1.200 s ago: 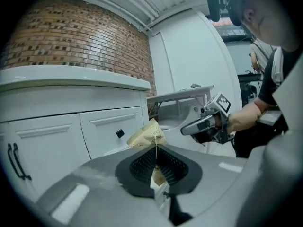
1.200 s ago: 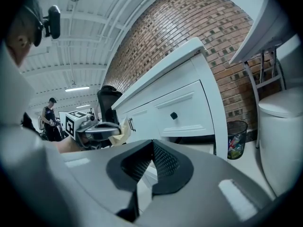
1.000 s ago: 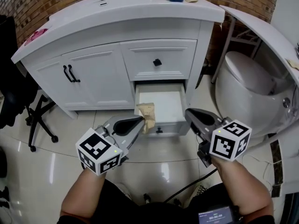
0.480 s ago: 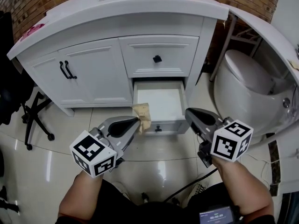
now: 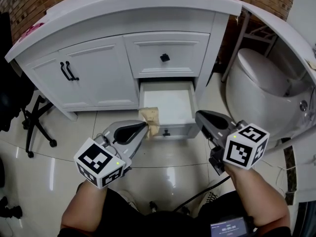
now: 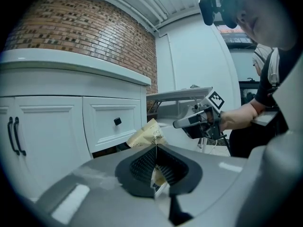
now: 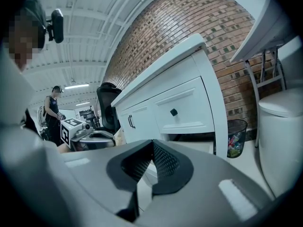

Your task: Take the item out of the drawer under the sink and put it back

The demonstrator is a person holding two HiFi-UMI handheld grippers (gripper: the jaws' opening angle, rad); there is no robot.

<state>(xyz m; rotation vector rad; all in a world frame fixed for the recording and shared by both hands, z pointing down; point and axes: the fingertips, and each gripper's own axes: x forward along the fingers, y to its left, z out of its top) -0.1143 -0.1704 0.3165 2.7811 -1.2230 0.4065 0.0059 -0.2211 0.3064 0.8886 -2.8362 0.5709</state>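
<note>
Drawer pulled open; tan packet pinched in left gripper.

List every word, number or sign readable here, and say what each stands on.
"CAP": on the tan packet clamped in the left gripper; the rest of its print is too small to read.
Screen at the bottom of the head view: digits, too blurred to read.
Marker cubes: black square patterns only, no words.
</note>
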